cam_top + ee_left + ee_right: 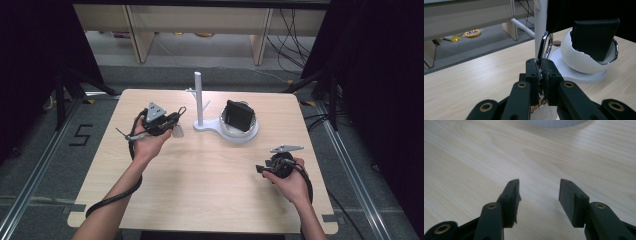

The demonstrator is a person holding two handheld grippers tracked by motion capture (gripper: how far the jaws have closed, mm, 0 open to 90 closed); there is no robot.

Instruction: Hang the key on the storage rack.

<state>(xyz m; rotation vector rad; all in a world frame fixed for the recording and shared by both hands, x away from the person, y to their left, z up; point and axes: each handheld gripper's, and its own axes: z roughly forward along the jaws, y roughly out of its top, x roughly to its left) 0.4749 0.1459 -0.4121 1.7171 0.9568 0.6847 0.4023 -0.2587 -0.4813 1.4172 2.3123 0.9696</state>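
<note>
The left gripper [540, 68], at 10 o'clock on the pale wooden table [200, 190], has its jaws clamped on one silver metal carabiner clip [545, 46] with a white tag, loop uppermost, probably for hooking onto the one white pegged stand [199, 97] at 12 o'clock. One black wallet [238, 116] leans in the stand's white bowl (upright). The right gripper [539, 192], at 4 o'clock, rests with jaws apart, empty.

wallet [238, 115] in bowl [226, 128] — right of stand [199, 100]
</note>
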